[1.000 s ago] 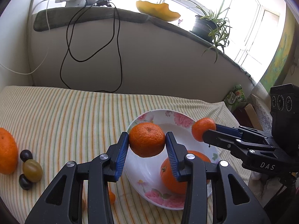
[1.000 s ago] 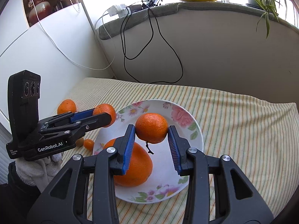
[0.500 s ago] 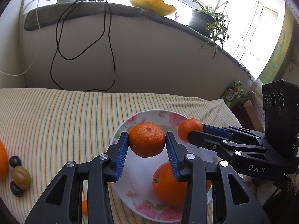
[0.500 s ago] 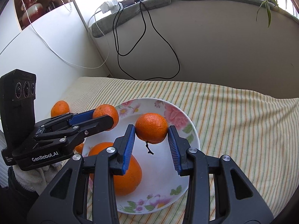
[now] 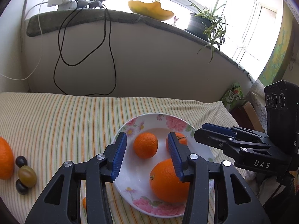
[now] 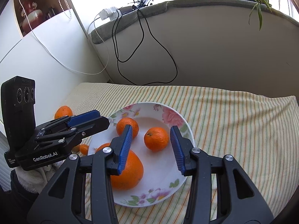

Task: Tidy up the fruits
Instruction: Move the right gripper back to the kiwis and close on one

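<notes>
A floral plate on the striped cloth holds a big orange and two tangerines. My left gripper is open just above the plate, and one tangerine lies between its blue pads. My right gripper is open too, with the stemmed tangerine resting on the plate between its fingers. Each gripper shows side-on in the other's view, the left gripper and the right gripper.
On the cloth left of the plate lie another orange, a green grape with two dark grapes, and a small orange fruit. A wall with hanging cables rises behind the table.
Both grippers have opened and let go of their tangerines, which now rest on the plate. Both have drawn closer to the plate.
</notes>
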`<state>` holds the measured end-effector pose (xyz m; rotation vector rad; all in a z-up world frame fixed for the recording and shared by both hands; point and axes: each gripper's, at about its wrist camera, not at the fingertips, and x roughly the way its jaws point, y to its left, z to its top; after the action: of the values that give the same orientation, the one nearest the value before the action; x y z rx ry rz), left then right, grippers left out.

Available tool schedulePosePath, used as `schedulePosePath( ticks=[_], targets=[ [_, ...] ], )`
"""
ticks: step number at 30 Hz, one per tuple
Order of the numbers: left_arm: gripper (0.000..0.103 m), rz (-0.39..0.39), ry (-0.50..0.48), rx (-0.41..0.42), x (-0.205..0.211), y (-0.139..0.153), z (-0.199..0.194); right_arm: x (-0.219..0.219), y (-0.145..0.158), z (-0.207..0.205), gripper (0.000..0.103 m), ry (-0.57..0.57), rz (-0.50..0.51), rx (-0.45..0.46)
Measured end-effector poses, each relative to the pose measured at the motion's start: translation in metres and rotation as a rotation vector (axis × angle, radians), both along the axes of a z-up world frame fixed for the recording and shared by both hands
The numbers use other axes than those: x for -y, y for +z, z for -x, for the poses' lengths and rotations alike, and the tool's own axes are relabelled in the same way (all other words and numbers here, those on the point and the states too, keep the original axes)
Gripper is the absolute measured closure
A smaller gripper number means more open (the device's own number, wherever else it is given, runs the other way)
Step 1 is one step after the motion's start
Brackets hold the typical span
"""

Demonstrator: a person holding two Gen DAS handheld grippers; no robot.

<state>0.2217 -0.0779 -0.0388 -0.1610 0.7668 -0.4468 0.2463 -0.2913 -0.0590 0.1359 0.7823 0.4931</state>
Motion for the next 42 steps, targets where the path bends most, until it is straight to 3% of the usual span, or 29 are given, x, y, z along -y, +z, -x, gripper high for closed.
schedulePosePath(
  ticks=[11,14,24,42],
  targets=[
    [0.059,0.012,0.021,0.022,-0.011,0.016,0.022,-0.001,0.017,0.030,0.059,0.003,0.004,0.025],
    [0.059,0.015,0.028,0.031,-0.016,0.021,0.030,-0.004,0.023,0.040,0.054,0.006,0.006,0.039],
    [0.059,0.021,0.084,0.049,-0.054,0.026,0.065,-0.018,0.041,0.078,0.051,0.041,0.004,0.079],
    [0.059,0.025,0.241,0.012,-0.140,0.002,0.119,-0.083,0.035,0.114,0.051,0.184,0.068,0.091]
  ],
)
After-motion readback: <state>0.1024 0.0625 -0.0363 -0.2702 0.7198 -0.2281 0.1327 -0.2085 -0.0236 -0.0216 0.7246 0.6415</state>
